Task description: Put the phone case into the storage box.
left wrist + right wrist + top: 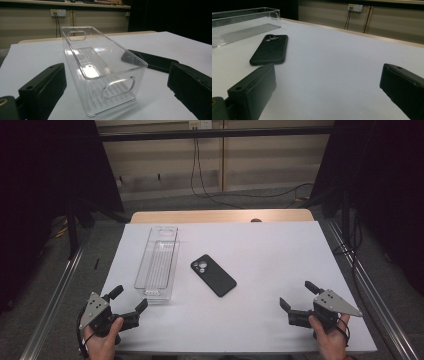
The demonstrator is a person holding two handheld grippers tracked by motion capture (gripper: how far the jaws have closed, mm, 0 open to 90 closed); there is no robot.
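Both tools resting at near edge of worktop (280,245), jaws spread wide, gripping nothing. Left tool (129,305) sitting just short of bin (159,262); bin's long axis running straight away from it, near end wall between its jaw lines. Phone (213,275) lying ahead-left of right tool (300,296), well apart, long axis diagonal, camera end pointing away. Phone sitting just beside bin's right wall, not touching. Left tool judged somewhat nearer phone; right tool having bare sheet for approach.

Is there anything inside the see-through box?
No. The clear box holds nothing; its ribbed floor shows right through. The black phone lies outside, beside it on the white table.
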